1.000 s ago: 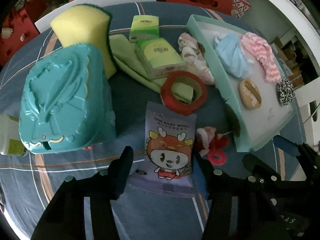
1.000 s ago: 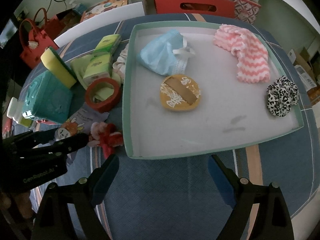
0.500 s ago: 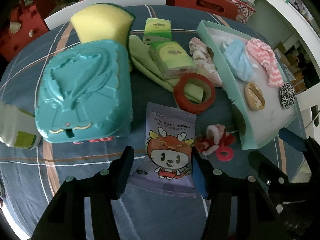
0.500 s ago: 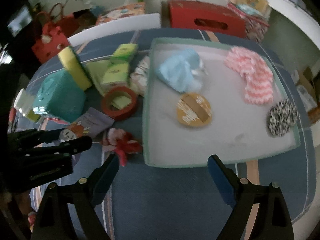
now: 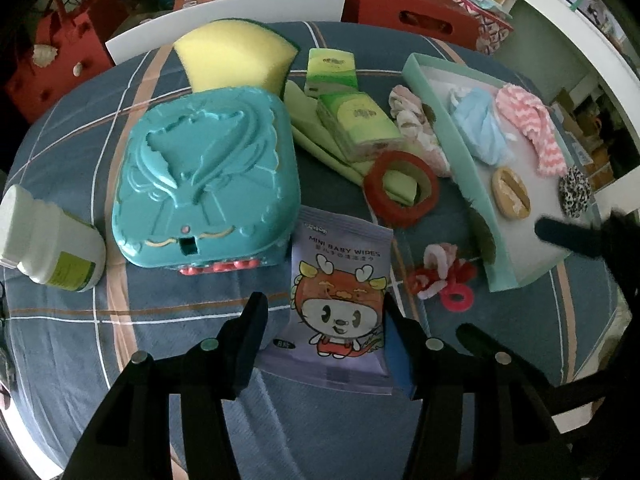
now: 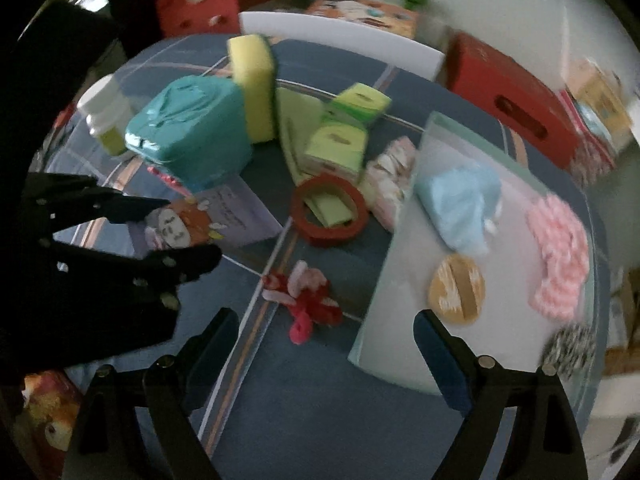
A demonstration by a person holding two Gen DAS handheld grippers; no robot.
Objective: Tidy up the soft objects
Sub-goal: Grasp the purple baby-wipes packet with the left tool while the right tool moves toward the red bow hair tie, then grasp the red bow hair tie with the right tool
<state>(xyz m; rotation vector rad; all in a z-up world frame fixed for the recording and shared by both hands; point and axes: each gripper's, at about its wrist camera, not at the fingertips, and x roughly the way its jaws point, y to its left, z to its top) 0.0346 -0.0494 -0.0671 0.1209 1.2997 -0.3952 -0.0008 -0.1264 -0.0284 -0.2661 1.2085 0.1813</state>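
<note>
The left hand-held gripper holds the wipes packet above the surface, the right hand-held gripper gapes empty; next, I judge, carry it into the tray.

Right claw open above blue checked surface, red-and-pink hair ties between its fingers — teal tray right, left claw left.
</note>
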